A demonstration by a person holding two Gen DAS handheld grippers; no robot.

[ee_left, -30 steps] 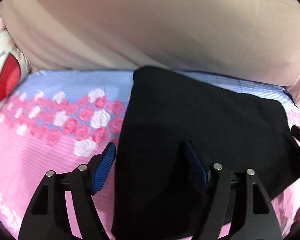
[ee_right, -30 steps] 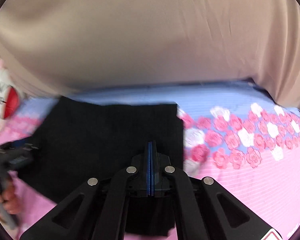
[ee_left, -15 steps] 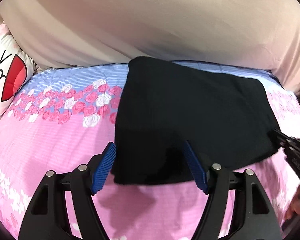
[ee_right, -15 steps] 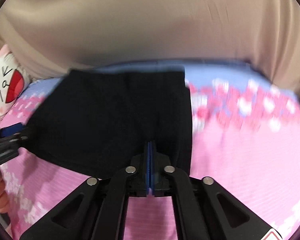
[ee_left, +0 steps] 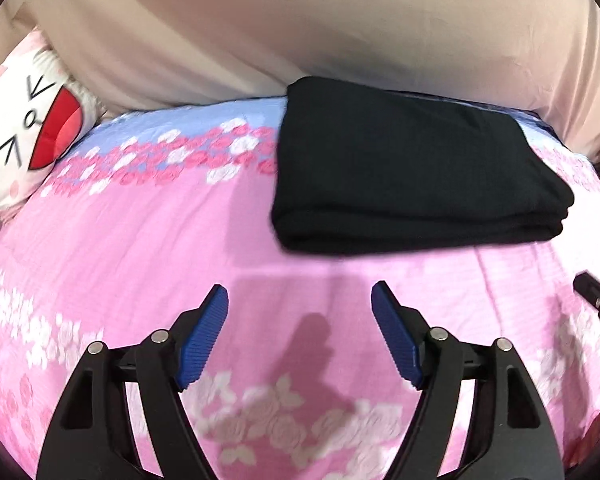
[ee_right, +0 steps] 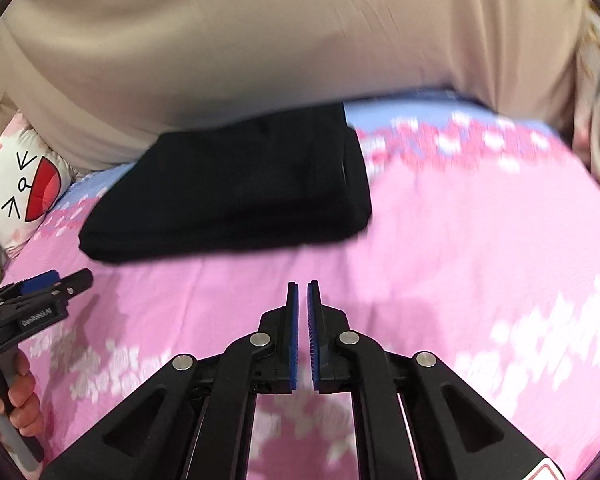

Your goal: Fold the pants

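The black pants lie folded into a thick rectangle on the pink flowered bedsheet, near the far edge of the bed. They also show in the right wrist view. My left gripper is open and empty, held above the sheet a little short of the pants. My right gripper is almost shut with a thin gap between its blue pads, holds nothing, and is well back from the pants. The left gripper also shows at the left of the right wrist view.
A beige curtain hangs along the far side of the bed. A white cartoon-face pillow lies at the far left corner. The tip of the right gripper shows at the right edge of the left wrist view.
Both grippers have pulled back from the pants, which now lie folded and free on the bed. The right gripper, earlier pressed shut over the cloth, now has a thin gap.
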